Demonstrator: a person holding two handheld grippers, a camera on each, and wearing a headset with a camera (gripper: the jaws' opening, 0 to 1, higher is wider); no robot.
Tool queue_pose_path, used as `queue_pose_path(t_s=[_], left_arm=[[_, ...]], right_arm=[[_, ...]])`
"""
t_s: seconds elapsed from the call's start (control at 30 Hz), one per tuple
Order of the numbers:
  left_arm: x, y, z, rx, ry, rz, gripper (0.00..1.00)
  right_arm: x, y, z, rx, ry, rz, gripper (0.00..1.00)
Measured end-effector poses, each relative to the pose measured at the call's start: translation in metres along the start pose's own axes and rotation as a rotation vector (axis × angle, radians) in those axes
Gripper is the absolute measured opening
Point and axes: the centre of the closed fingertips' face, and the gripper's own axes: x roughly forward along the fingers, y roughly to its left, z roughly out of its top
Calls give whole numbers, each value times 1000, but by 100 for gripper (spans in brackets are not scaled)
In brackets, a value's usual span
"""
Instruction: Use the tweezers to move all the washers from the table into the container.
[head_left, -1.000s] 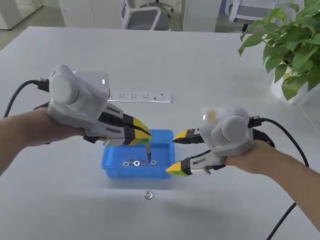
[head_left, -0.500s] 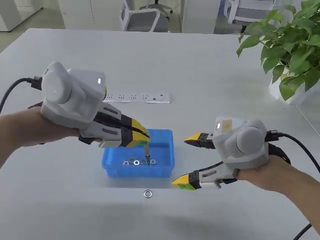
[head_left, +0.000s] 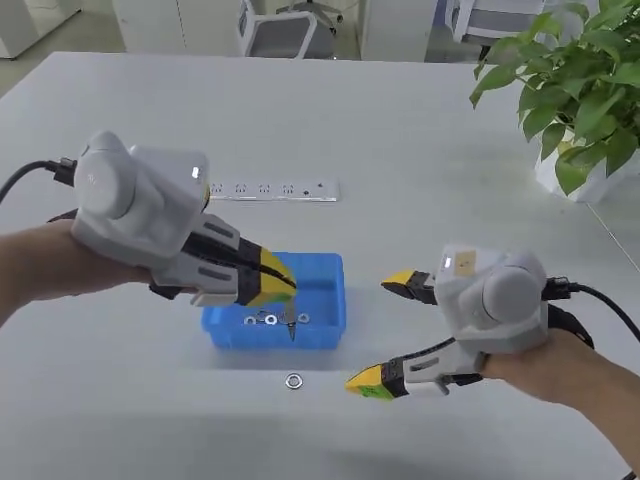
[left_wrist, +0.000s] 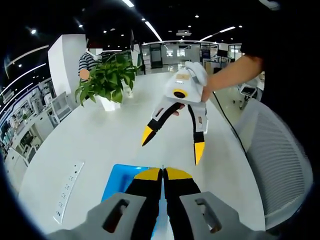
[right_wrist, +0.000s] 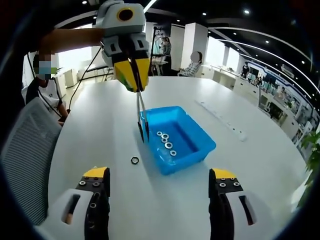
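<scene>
— White table (head_left: 420, 150), wide; far edge well beyond power strip (head_left: 272, 189), plant (head_left: 575, 90) by right edge.
— And the container (head_left: 322, 285)?
— Mid-table, blue, several washers (head_left: 262, 320) inside. Lone washer (head_left: 293, 380) out on the table just before its near wall, open surface all around.
— Left gripper (head_left: 288, 285)?
— Jaws together, clamped on tweezers (head_left: 289, 318), tips down over the near wall.
— Right gripper (head_left: 368, 332)?
— Spread wide, holding nothing, right of the container and apart from it.

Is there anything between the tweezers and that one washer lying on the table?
Nothing visible. The washer lies alone on bare table just outside the blue container, near its front wall, and the tweezers hang close by.
</scene>
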Motion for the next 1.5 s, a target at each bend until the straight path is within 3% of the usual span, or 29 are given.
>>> queue_pose_path(t_s=[0.8, 1.5], left_arm=[[13, -21, -9, -1, -3, -60, 5], [25, -31, -29, -2, 34, -91, 5]], right_arm=[[0, 7, -2, 32, -4, -15, 94], [2, 16, -12, 38, 20, 1, 93]])
